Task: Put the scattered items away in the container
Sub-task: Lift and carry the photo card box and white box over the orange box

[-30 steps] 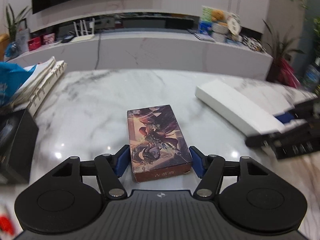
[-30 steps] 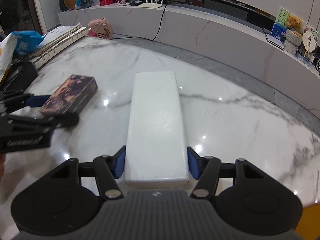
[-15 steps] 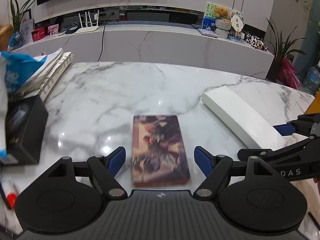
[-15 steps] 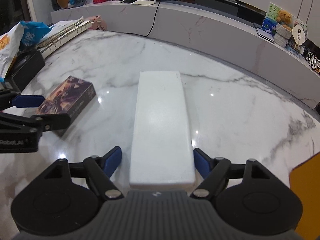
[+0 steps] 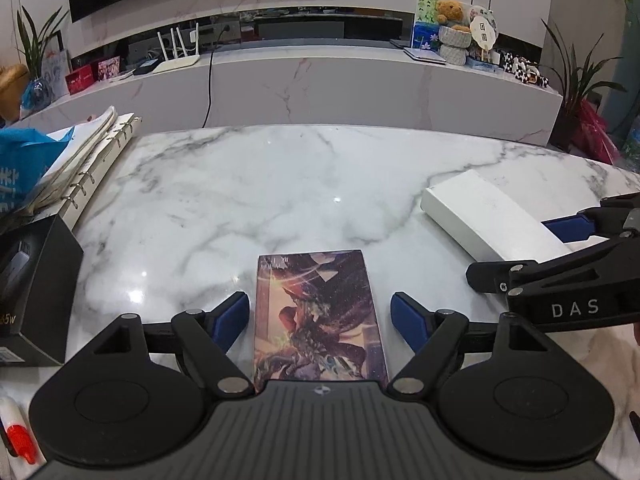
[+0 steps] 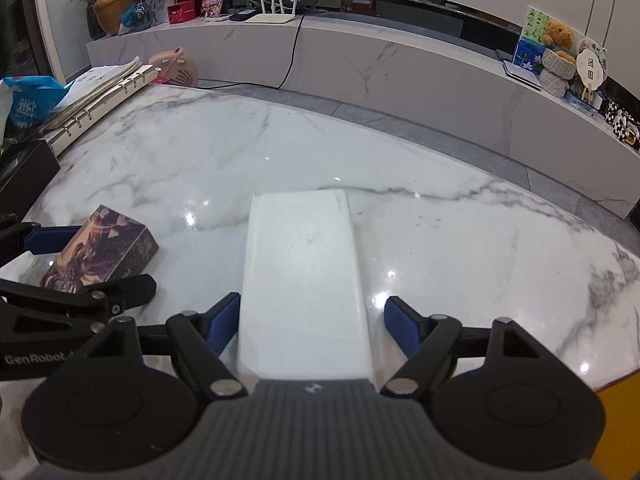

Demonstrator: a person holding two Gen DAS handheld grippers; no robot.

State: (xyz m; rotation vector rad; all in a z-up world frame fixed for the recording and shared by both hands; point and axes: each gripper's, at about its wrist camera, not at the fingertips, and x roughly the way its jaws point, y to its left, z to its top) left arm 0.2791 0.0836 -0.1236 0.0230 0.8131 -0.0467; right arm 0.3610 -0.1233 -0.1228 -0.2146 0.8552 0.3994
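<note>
A picture-printed box (image 5: 316, 312) lies flat on the marble table (image 5: 280, 192) between the blue pads of my left gripper (image 5: 319, 316). Its jaws are opening and there is a gap on each side of the box. A long white box (image 6: 304, 280) lies on the table between the pads of my right gripper (image 6: 308, 320), which stands open with the pads clear of the box's sides. From the left wrist view the white box (image 5: 480, 216) and the right gripper's fingers (image 5: 560, 276) show at the right. In the right wrist view the picture box (image 6: 104, 256) sits at the left.
A black box (image 5: 36, 288), a ring binder with papers (image 5: 92, 160) and a blue bag (image 5: 20, 160) crowd the table's left side. A red-capped marker (image 5: 16, 436) lies near the front left. A pink heater (image 6: 176, 68) stands beyond the far edge.
Both grippers have spread their jaws away from the boxes they were pressing on. The picture box and the white box now lie loose on the table.
</note>
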